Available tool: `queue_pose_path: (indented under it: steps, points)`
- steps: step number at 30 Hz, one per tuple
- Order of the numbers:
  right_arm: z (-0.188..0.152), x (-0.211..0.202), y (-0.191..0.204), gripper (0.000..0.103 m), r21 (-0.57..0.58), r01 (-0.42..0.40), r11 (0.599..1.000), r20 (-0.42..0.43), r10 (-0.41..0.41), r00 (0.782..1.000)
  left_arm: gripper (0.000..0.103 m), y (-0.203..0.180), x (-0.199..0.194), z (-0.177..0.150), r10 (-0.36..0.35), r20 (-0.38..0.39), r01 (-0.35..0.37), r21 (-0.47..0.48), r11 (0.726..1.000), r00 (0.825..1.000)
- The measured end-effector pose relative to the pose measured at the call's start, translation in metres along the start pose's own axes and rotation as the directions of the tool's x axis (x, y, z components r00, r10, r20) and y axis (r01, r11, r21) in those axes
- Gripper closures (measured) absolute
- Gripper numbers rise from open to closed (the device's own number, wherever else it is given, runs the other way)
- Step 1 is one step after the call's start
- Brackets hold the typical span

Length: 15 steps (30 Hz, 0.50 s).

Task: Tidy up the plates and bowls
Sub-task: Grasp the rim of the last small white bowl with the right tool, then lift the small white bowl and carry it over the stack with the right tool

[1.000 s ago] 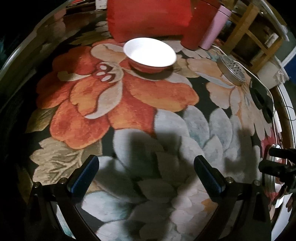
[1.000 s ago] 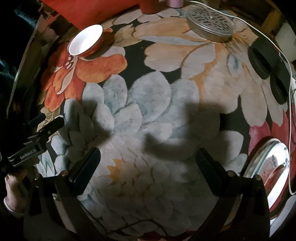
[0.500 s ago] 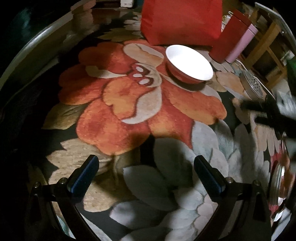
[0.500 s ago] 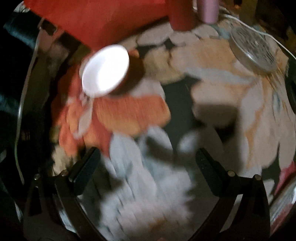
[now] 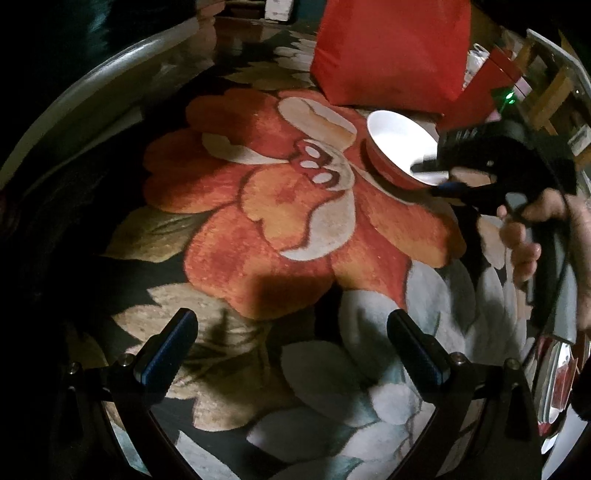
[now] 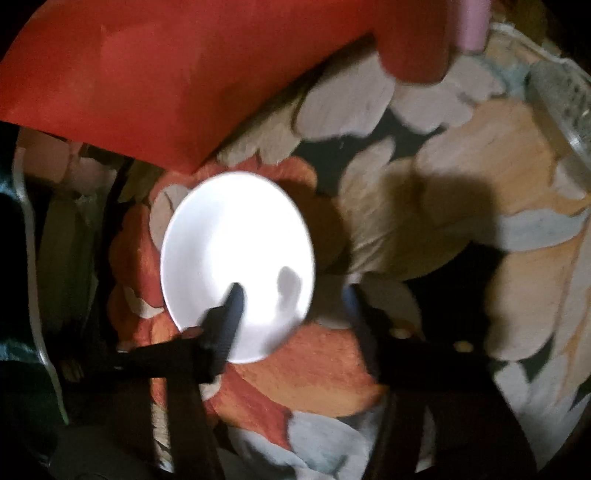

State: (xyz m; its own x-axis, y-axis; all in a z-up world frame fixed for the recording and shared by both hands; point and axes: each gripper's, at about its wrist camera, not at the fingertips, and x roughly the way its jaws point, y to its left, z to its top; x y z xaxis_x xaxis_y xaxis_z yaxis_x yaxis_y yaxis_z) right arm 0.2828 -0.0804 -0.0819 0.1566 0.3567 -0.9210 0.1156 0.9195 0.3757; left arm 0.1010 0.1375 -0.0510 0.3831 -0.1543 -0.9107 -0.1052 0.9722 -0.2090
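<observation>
A bowl (image 5: 399,144), white inside and red outside, sits on the flowered rug in front of a red bag. My right gripper (image 6: 291,306) is at the bowl (image 6: 236,251) and its jaws are closing. One finger (image 6: 227,317) is inside the bowl and the other (image 6: 356,306) is outside, with the near-right rim between them and a gap still showing. From the left wrist view, that right gripper (image 5: 434,179) is held by a hand at the bowl's right edge. My left gripper (image 5: 291,350) hangs open over the rug with nothing between its fingers.
A red bag (image 5: 388,51) stands right behind the bowl, with a red cylinder (image 6: 417,48) and a pink cup (image 6: 472,22) beside it. A perforated metal lid (image 6: 565,99) lies at far right. A shiny-rimmed plate (image 5: 554,373) sits at the right edge.
The right gripper swept left and down to the bowl, and its fingers have narrowed from wide open around the rim. The left gripper drifted sideways, so the bowl now sits further right in its view.
</observation>
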Motion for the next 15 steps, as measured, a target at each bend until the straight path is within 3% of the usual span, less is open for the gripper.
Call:
queue_pose_path:
  steps: [1,3,8,10,13,15]
  points:
    - [-0.001,0.006,0.001,0.084,-0.004,0.005,1.000,-0.025,-0.005,1.000,0.000,0.002,0.000,0.000,-0.001,0.000,0.001,-0.003,1.000,1.000]
    - [-0.006,0.006,0.003,0.086,-0.032,0.011,0.999,-0.025,-0.012,1.000,0.000,0.003,0.001,0.000,0.002,-0.002,-0.002,-0.002,1.000,1.000]
    - [-0.030,-0.005,0.001,0.090,-0.131,-0.089,0.987,-0.102,0.076,0.992,0.000,0.002,0.003,-0.002,-0.016,-0.019,0.016,0.003,1.000,1.000]
    - [-0.050,-0.009,-0.003,0.092,-0.173,-0.147,0.974,-0.180,0.116,0.977,0.001,-0.002,0.005,-0.003,-0.032,-0.028,0.032,0.012,0.999,0.999]
    - [-0.081,-0.007,-0.008,0.093,-0.226,-0.177,0.958,-0.281,0.109,0.953,0.001,-0.008,0.008,-0.004,-0.062,-0.038,0.063,0.024,0.998,0.997]
    - [-0.105,-0.006,-0.013,0.093,-0.233,-0.231,0.945,-0.357,0.138,0.924,0.002,-0.013,0.012,-0.008,-0.093,-0.054,0.095,0.030,0.995,0.994]
